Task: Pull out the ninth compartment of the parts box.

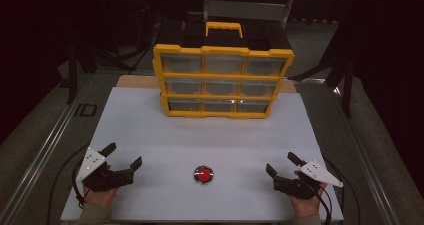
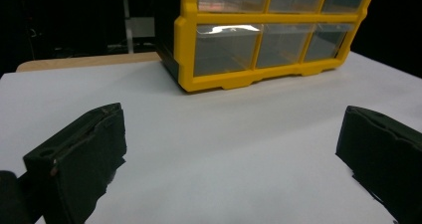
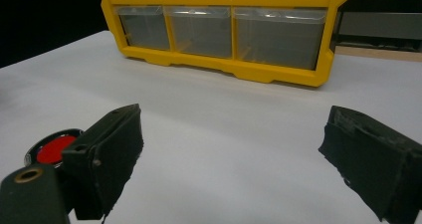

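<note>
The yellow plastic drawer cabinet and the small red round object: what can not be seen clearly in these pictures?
- Yellow plastic drawer cabinet: the high view is too dim and small to show the contents of its clear drawers; in both gripper views the top edge cuts off its upper rows.
- Small red round object with a dark rim: partly hidden behind one jaw in the right gripper view; too small in the high view to identify.

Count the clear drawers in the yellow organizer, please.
9 drawers, in three rows of three across the front of the yellow organizer: top row, middle row, bottom row. All look shut, and none seems hidden.
</note>
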The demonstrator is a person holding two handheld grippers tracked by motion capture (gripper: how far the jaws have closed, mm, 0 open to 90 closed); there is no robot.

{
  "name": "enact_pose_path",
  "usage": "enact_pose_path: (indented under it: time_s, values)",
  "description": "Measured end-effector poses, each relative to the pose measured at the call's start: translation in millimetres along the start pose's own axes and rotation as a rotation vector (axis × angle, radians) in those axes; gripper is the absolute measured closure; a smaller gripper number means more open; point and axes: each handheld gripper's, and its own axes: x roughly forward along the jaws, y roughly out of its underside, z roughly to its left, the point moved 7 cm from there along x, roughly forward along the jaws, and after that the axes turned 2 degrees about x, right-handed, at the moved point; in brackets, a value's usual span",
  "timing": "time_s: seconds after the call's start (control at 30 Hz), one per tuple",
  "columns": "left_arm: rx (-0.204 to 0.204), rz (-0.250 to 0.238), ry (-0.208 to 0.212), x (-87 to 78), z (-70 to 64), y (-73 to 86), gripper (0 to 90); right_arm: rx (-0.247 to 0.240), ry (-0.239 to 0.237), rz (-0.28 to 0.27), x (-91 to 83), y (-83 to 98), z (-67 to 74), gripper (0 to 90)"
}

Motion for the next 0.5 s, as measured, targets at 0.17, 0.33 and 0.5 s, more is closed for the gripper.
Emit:
enact_pose_path:
  time_s: [0.17, 0.33, 0.5]
  values:
    - [-0.003, -0.003, 0.001, -0.1, -0.7, -0.2, 0.0, -0.005, -0.001, 0.002, 0.8, 0.3, 0.8, 8.6]
    - [-0.015, -0.004, -0.005, 0.7, 0.6, 0.7, 0.1, -0.013, 0.005, 0.012, 2.9, 0.9, 2.2, 8.5]
    - [-0.003, 0.002, -0.024, 2.2, 0.9, 1.6, 0.1, -0.015, 0.014, 0.017, 3.8, 0.7, 4.0, 8.5]
